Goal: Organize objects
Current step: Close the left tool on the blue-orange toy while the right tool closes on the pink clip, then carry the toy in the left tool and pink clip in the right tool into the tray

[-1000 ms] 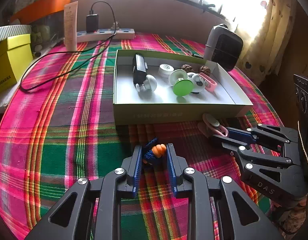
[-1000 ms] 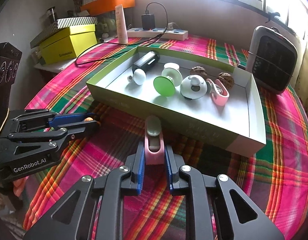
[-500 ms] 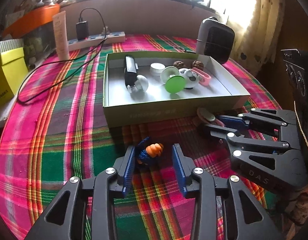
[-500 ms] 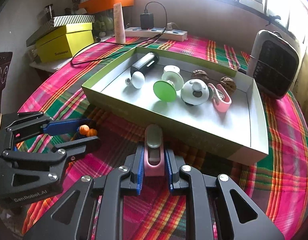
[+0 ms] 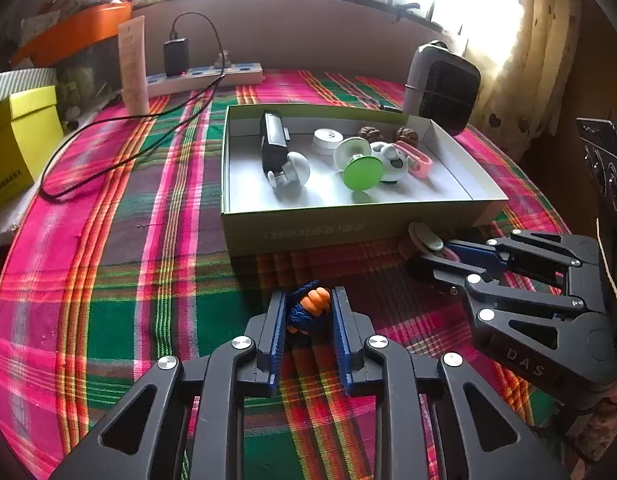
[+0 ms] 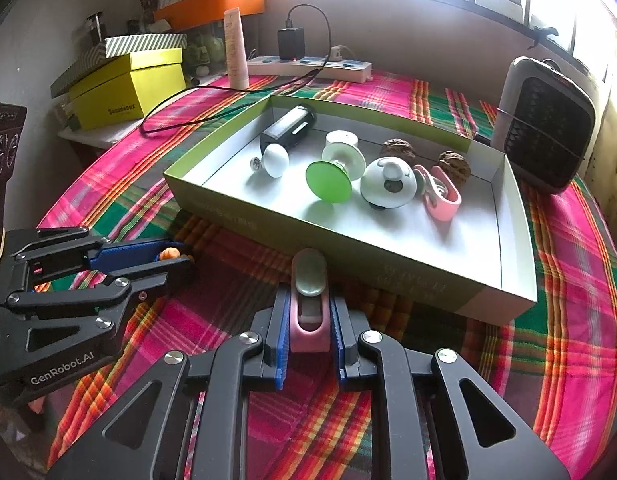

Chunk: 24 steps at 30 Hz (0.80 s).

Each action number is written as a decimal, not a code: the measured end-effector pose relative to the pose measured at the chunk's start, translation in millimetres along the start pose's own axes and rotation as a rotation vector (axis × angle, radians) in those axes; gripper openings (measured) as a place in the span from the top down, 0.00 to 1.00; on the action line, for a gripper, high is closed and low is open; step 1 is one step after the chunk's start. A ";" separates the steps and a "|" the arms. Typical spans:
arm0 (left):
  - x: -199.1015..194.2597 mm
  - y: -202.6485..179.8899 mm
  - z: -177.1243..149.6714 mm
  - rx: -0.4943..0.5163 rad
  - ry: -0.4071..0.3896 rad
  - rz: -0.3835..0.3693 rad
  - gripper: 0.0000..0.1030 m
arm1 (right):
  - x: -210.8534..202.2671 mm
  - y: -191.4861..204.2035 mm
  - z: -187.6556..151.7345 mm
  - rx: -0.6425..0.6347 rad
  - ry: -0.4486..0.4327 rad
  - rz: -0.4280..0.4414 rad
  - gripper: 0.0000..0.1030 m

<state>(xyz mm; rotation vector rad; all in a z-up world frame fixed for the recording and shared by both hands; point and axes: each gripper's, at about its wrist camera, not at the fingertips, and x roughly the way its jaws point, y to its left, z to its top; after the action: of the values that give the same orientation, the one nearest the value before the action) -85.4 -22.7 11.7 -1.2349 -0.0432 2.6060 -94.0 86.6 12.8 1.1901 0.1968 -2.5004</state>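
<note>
Seen from the left wrist, the plaid-covered desk point(image 5: 108, 264) lies bare from 9 to 11 o'clock, a wide lane crossed only by a black cable point(image 5: 108, 136) near 11, while the green box point(image 5: 348, 232) blocks 12 to 1 with its near wall close ahead. Inside the box, open white floor runs along the near wall and at the right end; a black cylinder point(image 5: 273, 144), green disc point(image 5: 363, 173) and pink clip point(image 5: 416, 159) crowd the rest. At 3 o'clock the right gripper point(image 5: 432, 252) fills the passage beside the box, and a heater point(image 5: 444, 88) stands at 1 behind it.
</note>
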 end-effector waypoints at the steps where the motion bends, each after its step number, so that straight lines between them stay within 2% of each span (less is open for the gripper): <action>1: -0.2 0.6 0.1 -0.002 0.000 0.001 0.81 | -0.6 -0.4 -0.1 0.003 -0.002 0.001 0.82; 24: -11.3 -13.2 3.5 0.009 -0.020 -0.005 0.81 | -17.2 -3.4 -6.5 0.044 -0.033 0.028 0.82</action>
<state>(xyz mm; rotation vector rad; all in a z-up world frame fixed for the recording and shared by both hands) -78.3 -12.4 24.2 -1.2045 -0.0385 2.6112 -80.6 96.0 21.8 1.1599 0.1159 -2.5099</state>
